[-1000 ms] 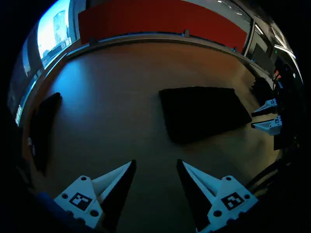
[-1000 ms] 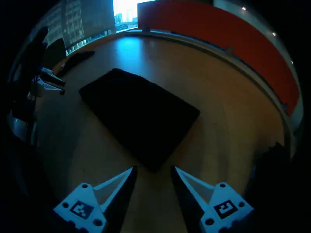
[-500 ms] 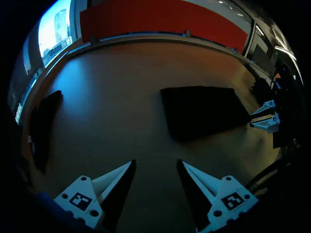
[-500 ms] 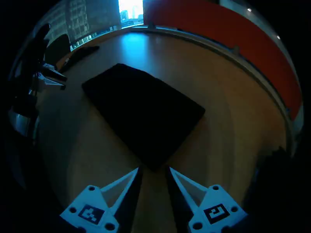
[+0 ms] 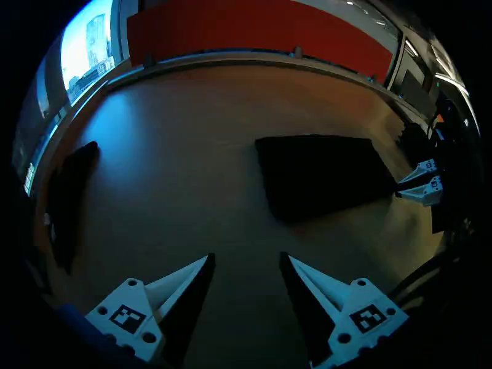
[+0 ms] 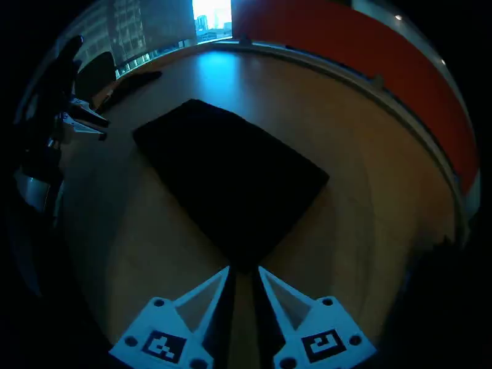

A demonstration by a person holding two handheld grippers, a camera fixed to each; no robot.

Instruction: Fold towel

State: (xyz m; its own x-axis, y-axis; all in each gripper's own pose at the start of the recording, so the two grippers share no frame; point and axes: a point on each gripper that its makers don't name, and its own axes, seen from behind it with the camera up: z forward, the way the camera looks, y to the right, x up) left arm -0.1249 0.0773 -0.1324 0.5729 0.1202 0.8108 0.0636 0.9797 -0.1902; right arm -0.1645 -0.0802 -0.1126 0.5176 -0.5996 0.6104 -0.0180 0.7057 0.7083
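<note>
One dark towel (image 5: 320,175) lies flat on the wooden surface (image 5: 178,154). It is a single rectangle with four corners showing. There are two tools, each with two white fingers, and each finger carries one square black-and-white marker.

In the left gripper view, the left tool (image 5: 246,258) hangs over bare wood with its two fingers well apart and nothing between them. The towel is ahead of it and off to its right, not touching it. The right tool (image 5: 421,183) shows at the far right of that view, its tips at the towel's corner there.

In the right gripper view, the right tool (image 6: 243,270) has its two fingers standing close together with only a narrow gap. The near corner of the towel (image 6: 234,178) reaches right to the tips, but it cannot be told whether the fingers press on the cloth. The left tool (image 6: 86,117) sits beyond the towel's far corner, near it but apart.

One other long dark object (image 5: 71,190) lies by the edge of the surface, well away from the towel. One red panel (image 5: 258,31) runs behind the surface.
</note>
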